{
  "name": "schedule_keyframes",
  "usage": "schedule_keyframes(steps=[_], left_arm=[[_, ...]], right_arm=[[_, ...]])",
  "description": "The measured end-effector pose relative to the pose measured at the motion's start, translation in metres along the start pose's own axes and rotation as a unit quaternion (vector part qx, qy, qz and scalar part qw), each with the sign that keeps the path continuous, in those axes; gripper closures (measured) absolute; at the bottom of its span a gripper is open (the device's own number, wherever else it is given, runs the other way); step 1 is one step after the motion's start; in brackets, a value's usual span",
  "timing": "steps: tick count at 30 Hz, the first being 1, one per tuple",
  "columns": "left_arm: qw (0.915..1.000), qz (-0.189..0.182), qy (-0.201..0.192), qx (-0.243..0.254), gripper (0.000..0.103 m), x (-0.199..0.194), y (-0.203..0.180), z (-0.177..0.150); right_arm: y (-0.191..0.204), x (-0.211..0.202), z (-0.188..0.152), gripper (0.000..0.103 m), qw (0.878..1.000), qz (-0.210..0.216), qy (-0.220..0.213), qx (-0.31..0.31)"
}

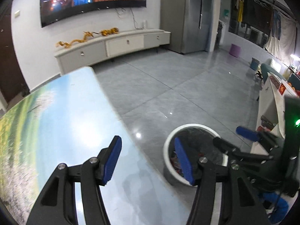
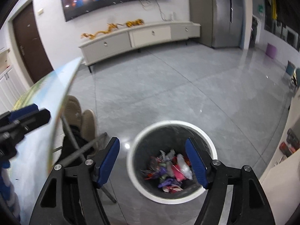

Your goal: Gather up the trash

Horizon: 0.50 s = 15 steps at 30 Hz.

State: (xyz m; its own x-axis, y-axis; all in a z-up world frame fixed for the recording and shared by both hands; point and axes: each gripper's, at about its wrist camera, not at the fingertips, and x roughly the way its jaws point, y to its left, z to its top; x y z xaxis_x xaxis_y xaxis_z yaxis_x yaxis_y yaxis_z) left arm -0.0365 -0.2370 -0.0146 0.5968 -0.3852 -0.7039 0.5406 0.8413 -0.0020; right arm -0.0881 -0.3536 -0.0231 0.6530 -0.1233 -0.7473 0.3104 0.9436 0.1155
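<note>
A round white trash bin (image 2: 210, 144) with a dark liner stands on the floor beside the table. It holds several colourful crumpled wrappers (image 2: 169, 170). My right gripper (image 2: 152, 161) is open and empty, hovering above the bin. My left gripper (image 1: 148, 160) is open and empty at the table's right edge, with the bin (image 1: 168, 142) just beyond its right finger. The right gripper (image 1: 232, 140) also shows in the left wrist view, over the bin.
The table (image 1: 61, 116) has a glossy landscape-print top. Tan shoes (image 2: 80, 118) and chair legs sit under its edge. A white TV cabinet (image 1: 116, 45), a grey refrigerator (image 1: 195, 16) and a white shelf unit (image 1: 270, 101) border the grey tile floor (image 1: 168, 86).
</note>
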Motion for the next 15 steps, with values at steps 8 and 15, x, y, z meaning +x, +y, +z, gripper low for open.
schedule_keyframes(steps=[8,15], left_arm=[[0.9972,0.059,-0.045,-0.009,0.046,-0.047,0.036,-0.022],[0.9923,0.094,-0.076,-0.027,0.046,-0.084,0.058,-0.038]], right_arm=[[0.055,-0.046,0.004,0.020,0.998,0.016,-0.053,-0.037],[0.088,-0.077,-0.003,0.011,0.994,0.023,-0.085,-0.063]])
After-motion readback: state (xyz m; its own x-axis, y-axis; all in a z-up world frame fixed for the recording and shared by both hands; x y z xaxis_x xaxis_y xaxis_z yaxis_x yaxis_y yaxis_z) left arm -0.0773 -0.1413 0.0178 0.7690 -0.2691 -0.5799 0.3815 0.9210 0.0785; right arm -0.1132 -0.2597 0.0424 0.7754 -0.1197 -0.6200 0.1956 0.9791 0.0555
